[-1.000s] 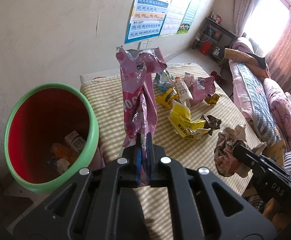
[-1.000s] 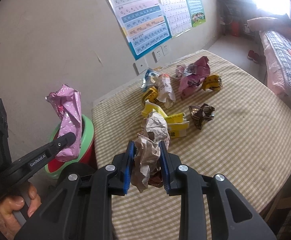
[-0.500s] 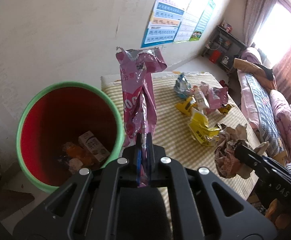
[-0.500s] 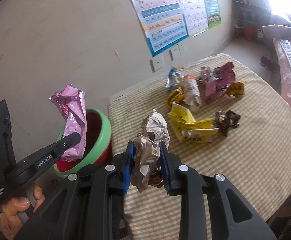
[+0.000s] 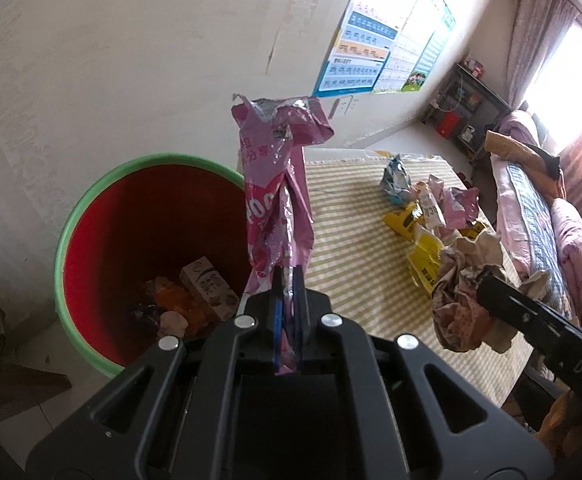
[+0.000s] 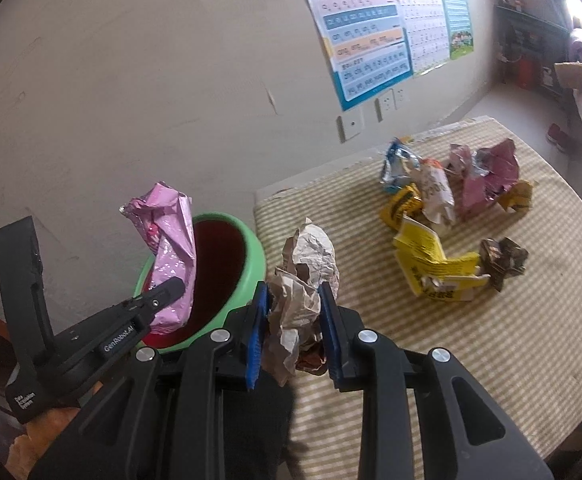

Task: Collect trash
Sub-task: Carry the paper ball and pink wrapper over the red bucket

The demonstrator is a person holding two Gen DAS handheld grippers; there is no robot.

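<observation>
My left gripper (image 5: 287, 280) is shut on a tall pink foil wrapper (image 5: 277, 196), held upright at the right rim of the green-rimmed red bin (image 5: 91, 208). The wrapper (image 6: 171, 256) and bin (image 6: 251, 268) also show in the right wrist view. My right gripper (image 6: 294, 300) is shut on a crumpled brown paper ball (image 6: 305, 276), held above the table's left edge beside the bin. The ball also shows in the left wrist view (image 5: 467, 280). Several wrappers (image 6: 435, 264) lie on the checked tablecloth (image 6: 491, 340).
The bin holds a small carton (image 5: 209, 286) and other scraps. The wall with posters (image 6: 371, 28) stands behind table and bin. A bed (image 5: 551, 216) lies beyond the table's far side. A dark foil scrap (image 6: 505, 258) lies near the yellow wrapper.
Both grippers have moved left toward the bin with their loads. The pink wrapper now overlaps the bin's right rim, and the paper ball has come to the table's left edge.
</observation>
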